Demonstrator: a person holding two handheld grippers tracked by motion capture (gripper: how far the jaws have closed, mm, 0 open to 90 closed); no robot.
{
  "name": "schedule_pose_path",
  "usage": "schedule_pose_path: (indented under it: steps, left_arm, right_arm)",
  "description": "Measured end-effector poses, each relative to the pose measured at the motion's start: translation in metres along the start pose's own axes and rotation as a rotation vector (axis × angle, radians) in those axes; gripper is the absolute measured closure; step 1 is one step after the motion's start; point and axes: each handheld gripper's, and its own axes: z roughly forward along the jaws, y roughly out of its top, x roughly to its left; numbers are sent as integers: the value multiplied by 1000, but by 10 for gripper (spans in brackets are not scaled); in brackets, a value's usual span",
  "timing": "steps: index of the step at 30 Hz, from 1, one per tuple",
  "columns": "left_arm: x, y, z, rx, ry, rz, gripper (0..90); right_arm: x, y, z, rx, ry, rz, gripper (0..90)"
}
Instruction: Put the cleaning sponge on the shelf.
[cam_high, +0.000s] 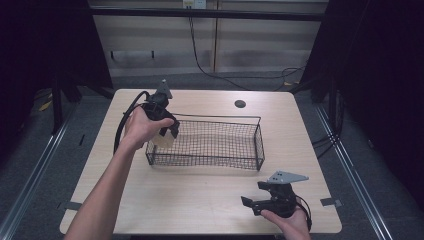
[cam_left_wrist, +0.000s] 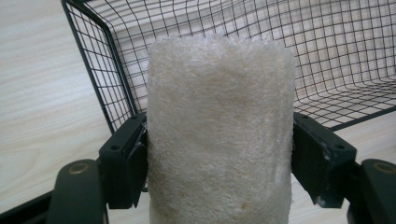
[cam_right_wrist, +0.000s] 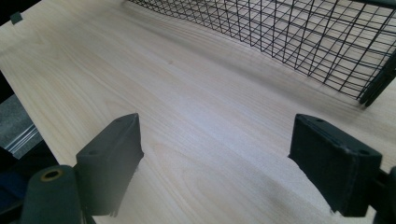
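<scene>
1. Nearest you, your right gripper (cam_high: 260, 202) rested at 5 o'clock on the table (cam_high: 200, 200), jaws wide apart, empty.
2. Your left gripper (cam_high: 169, 131) clamped the pale loofah roll (cam_left_wrist: 219, 135) over the wire basket (cam_high: 260, 145), at its 9 o'clock end.
3. Judging so, you were placing it; next you needed to lower and release.

The tabletop (cam_high: 200, 195) of pale wood grain fills the middle of the high view. A round dark hole (cam_high: 240, 104) sits near its far edge, right of centre. Small grey tape tabs (cam_high: 330, 202) mark its lower corners. Beyond it, at the top of the frame, a black cable (cam_high: 200, 60) hangs down a light panelled wall (cam_high: 260, 45). Grey floor (cam_high: 45, 150) flanks both sides.
</scene>
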Motion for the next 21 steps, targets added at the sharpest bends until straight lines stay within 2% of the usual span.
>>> schedule_pose_path:
  steps: [3,9,12,16,19,21]
  left_arm:
    - [-1,0,6,8,12,-15,277]
    - [0,3,19,12,37,-32,277]
    - [-2,3,24,5,20,-38,277]
    - [-3,4,33,33,23,-42,277]
    - [-2,4,39,46,50,-60,277]
    - [0,4,42,47,51,-65,277]
  right_arm:
    - [0,0,-1,4,-4,13,165]
    - [1,0,1,13,-1,7,165]
    - [1,0,1,15,-2,9,165]
    - [1,0,1,12,0,6,165]
    - [1,0,1,15,-1,8,165]
    - [1,0,1,14,2,8,165]
